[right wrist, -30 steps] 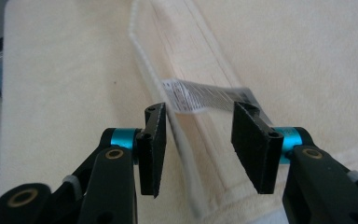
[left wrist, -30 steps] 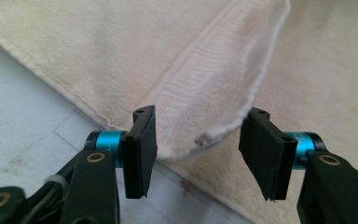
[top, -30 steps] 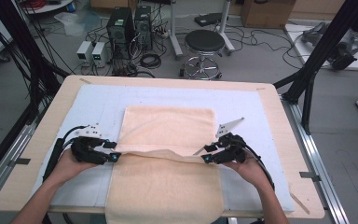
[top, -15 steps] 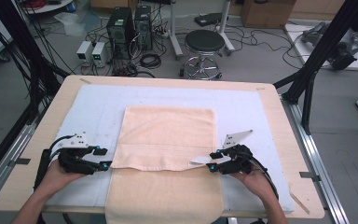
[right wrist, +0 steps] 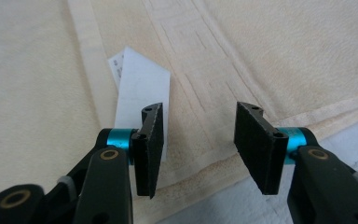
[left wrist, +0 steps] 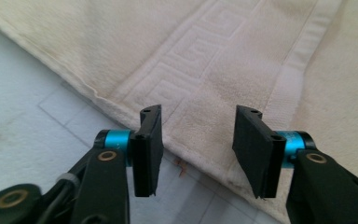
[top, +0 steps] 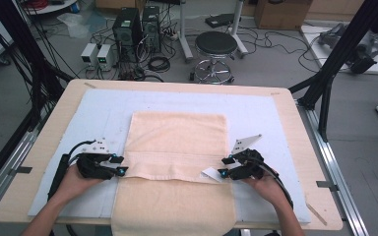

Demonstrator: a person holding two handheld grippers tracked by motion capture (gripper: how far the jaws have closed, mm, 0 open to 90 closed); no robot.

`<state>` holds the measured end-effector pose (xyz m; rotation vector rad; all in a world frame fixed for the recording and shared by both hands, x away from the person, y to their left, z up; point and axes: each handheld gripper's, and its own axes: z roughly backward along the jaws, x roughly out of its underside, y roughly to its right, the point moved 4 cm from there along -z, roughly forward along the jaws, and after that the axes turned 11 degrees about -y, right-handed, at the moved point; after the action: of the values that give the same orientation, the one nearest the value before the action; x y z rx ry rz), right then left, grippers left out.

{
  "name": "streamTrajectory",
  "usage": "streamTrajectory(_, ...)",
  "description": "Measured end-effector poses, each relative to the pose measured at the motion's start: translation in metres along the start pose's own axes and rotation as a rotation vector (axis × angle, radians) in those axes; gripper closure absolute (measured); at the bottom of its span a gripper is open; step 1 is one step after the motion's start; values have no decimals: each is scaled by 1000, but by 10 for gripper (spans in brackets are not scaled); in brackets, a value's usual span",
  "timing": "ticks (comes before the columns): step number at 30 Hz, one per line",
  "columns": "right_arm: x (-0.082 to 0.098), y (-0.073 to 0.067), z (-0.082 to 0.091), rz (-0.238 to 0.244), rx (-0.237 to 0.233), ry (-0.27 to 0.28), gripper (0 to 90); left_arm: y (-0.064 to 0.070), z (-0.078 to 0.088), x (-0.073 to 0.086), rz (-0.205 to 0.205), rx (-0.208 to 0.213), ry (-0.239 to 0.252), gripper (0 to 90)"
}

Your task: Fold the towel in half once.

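Note:
A peach towel lies flat on the table, its far part folded over toward me, with the hem running across its middle. My left gripper sits at the left end of that hem. In the left gripper view the gripper is open over the towel edge; its jaws have just been closing, the edge lies between them and the pads do not press on it. My right gripper is at the hem's right end, open over the towel, beside a white label.
A pale blue mat covers the wooden table. The towel's near end hangs over the table's front edge. Beyond the table stand a round stool and computer cases amid cables. Black frame posts flank both sides.
Both grippers left the towel's folded edge, which now lies flat. The left gripper drew off to the left, then came back to the towel's left edge. The right gripper barely moved.

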<state>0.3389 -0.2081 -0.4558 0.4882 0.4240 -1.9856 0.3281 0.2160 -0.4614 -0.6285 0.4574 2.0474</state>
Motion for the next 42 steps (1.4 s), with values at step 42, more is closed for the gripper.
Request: streamTrajectory(42,10,-84,77,116,-9,119,867,93,81,20,-55,-5,140,869)
